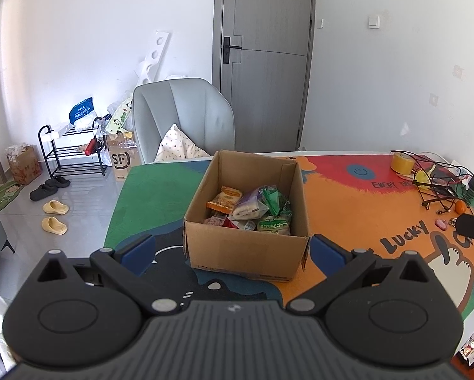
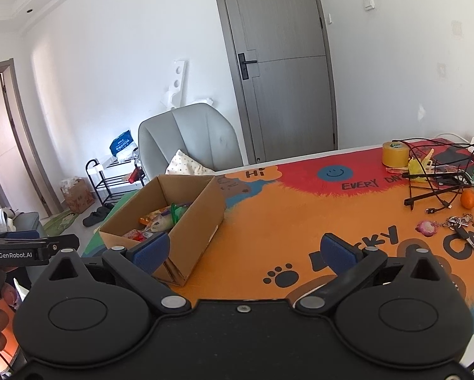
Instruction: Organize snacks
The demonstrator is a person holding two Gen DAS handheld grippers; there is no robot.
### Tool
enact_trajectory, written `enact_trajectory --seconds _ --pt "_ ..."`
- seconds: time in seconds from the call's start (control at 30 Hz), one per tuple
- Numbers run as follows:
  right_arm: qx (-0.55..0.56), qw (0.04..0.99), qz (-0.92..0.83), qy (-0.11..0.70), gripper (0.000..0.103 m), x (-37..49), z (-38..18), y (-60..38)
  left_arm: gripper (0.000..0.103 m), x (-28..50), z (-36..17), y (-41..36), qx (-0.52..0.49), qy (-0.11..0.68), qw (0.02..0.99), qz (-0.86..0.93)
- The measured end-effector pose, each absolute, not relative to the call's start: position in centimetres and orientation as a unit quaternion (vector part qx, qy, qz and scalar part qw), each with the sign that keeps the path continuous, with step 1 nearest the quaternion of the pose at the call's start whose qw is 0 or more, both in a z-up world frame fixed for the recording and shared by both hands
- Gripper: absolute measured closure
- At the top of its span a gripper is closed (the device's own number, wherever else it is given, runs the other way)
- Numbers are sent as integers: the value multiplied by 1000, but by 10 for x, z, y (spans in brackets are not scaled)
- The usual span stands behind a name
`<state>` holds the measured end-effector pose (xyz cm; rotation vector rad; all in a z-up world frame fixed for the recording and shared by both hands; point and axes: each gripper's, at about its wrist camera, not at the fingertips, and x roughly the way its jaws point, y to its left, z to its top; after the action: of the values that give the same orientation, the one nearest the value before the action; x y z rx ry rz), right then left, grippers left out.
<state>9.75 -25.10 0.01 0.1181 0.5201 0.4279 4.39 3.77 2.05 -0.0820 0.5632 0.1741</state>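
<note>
In the left wrist view, a black shoe rack (image 1: pixel 75 148) stands on the floor at about 9 o'clock, with a grey chair (image 1: pixel 186 117) just right of it behind the surface (image 1: pixel 135 196). The left tool (image 1: pixel 232 250) hangs low at 6 o'clock, its blue-padded fingers (image 1: pixel 140 251) spread wide and gripping nothing. Just past them, at the centre, sits the open cardboard box (image 1: pixel 246 253) on the colourful mat, holding the snacks (image 1: pixel 252 209): an orange packet, a clear bag and green packets packed together. At 3 o'clock lie a roll of yellow tape (image 1: pixel 402 161), tangled cables (image 1: pixel 439 180) and a small orange (image 1: pixel 460 206).

In the right wrist view, the box (image 2: pixel 199 224) lies at about 9 o'clock, beside the left finger. The right tool (image 2: pixel 246 251) is likewise spread wide and empty over the orange mat. Keys (image 2: pixel 460 226) rest at 3 o'clock.
</note>
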Motion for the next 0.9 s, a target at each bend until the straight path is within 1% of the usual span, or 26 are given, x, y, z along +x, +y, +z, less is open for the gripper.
enact_trajectory --seconds 0.9 --pt "53 942 207 260 0 98 -3 -248 0 45 17 37 -42 283 955 82"
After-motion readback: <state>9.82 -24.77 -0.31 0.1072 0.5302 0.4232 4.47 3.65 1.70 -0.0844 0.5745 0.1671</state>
